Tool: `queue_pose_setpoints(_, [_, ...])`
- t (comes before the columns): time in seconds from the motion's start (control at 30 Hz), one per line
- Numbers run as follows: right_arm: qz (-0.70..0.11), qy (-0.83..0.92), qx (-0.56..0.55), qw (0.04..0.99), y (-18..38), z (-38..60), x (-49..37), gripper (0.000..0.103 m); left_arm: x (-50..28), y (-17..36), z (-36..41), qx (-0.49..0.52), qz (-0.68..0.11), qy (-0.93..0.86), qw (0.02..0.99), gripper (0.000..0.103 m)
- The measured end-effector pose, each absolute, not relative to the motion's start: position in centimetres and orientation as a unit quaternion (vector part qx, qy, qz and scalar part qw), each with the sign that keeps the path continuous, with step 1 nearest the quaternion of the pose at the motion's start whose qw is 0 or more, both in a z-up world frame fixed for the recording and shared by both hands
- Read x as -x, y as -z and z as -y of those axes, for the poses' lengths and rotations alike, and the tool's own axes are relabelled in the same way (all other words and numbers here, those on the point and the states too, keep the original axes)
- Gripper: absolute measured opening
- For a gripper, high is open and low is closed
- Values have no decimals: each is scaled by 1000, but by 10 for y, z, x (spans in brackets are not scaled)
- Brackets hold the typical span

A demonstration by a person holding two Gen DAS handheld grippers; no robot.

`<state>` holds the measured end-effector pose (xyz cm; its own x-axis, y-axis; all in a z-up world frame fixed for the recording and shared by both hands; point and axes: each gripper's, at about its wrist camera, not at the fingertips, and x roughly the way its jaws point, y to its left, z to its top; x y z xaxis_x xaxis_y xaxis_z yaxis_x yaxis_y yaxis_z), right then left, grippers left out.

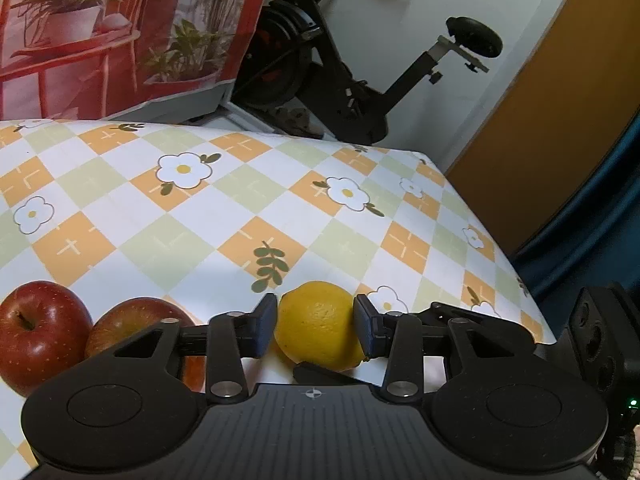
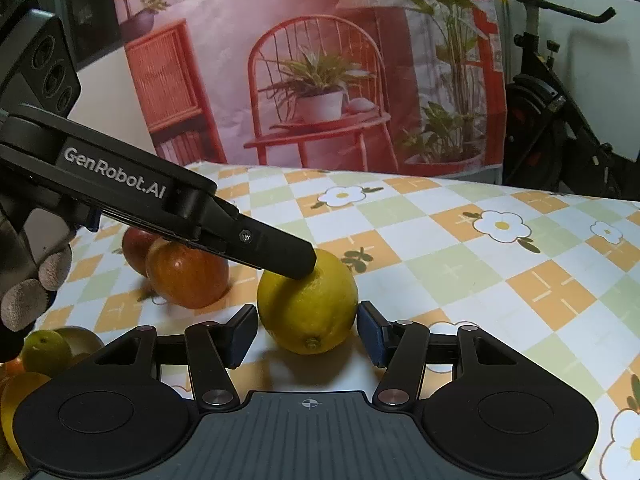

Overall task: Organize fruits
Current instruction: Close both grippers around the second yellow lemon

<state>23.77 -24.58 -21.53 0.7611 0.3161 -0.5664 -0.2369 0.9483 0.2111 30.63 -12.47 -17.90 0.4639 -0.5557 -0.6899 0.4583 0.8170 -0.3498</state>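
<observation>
A yellow lemon (image 1: 316, 328) (image 2: 308, 304) lies on the checked flowered tablecloth (image 1: 200, 220). My left gripper (image 1: 314, 326) is shut on it, one pad against each side; in the right wrist view one of its fingers (image 2: 280, 250) rests on the lemon's top left. My right gripper (image 2: 306, 332) straddles the same lemon from the near side, its pads close to the skin with a thin gap on the left, so it is open. Two red apples (image 1: 40, 328) (image 1: 136, 320) sit together just left of the lemon, also seen as apples (image 2: 188, 276) in the right wrist view.
Several more fruits, a green one (image 2: 44, 350) and an orange one (image 2: 20, 396), sit at the lower left. A gloved hand (image 2: 40, 280) holds the left gripper. A printed backdrop (image 2: 320, 80) and an exercise bike (image 1: 340, 80) stand behind the table, whose edge (image 1: 500, 240) falls away on the right.
</observation>
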Motion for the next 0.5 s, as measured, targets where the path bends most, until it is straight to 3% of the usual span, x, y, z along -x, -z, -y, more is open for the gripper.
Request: queue_pose_setpoints(0.5, [-319,-164,-90,929,218,252,-238,50,-300,179,124,44,-417,306,855,39])
